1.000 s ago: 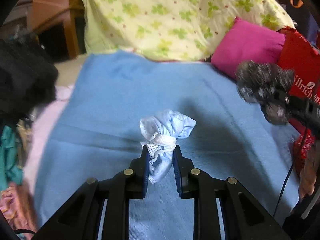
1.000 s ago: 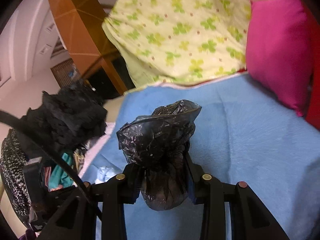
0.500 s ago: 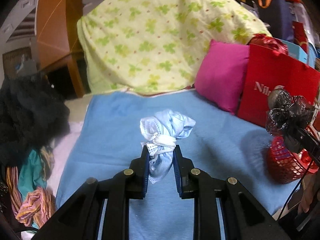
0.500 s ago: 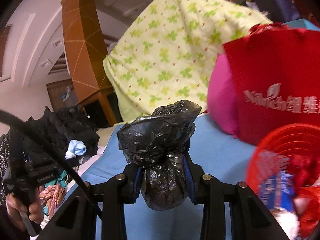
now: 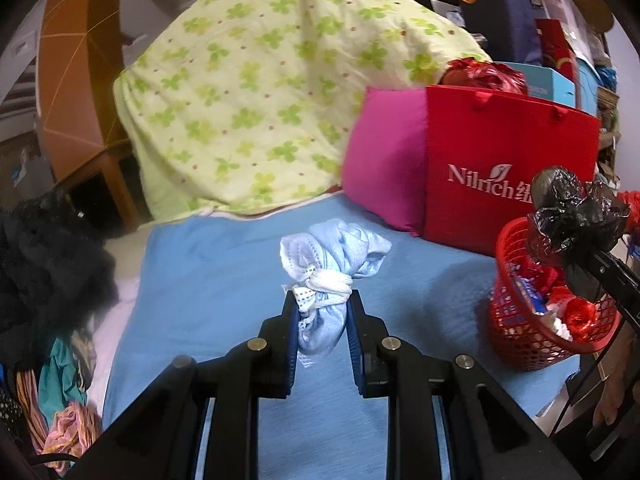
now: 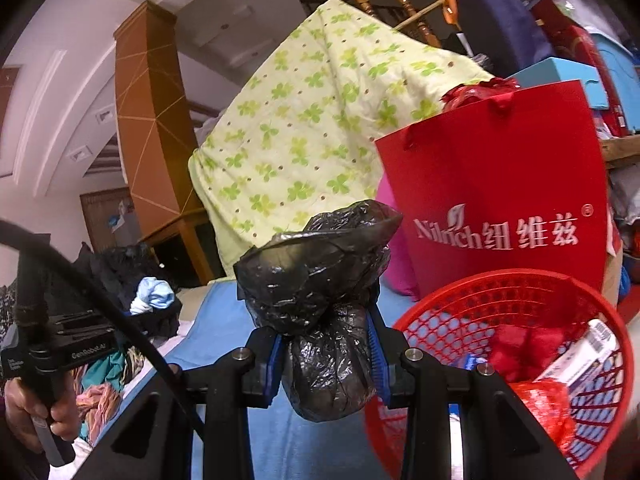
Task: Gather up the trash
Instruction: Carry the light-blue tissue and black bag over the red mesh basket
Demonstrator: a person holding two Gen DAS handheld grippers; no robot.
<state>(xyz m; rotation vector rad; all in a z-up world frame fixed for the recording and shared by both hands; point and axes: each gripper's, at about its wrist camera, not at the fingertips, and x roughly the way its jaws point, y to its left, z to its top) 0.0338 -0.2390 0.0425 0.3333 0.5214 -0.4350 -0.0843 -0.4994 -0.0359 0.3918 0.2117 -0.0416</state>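
Note:
My left gripper (image 5: 323, 304) is shut on a crumpled blue face mask bundle (image 5: 332, 276) tied with its white straps, held above the blue blanket (image 5: 208, 280). My right gripper (image 6: 326, 320) is shut on a knotted black plastic bag (image 6: 320, 280) and holds it just left of a red mesh basket (image 6: 472, 304) that holds red wrappers and a white box. In the left wrist view the black bag (image 5: 572, 220) hangs over the basket (image 5: 520, 344) at the right edge.
A red paper bag (image 5: 508, 152) and a pink pillow (image 5: 384, 160) stand behind the basket. A green clover-print quilt (image 5: 260, 100) is piled at the back. Dark clothes (image 5: 44, 264) and coloured fabric (image 5: 64, 380) lie at the left.
Both grippers have lifted and swung right with their loads. The red basket and red paper bag have come into view, and the black bag is now beside the basket.

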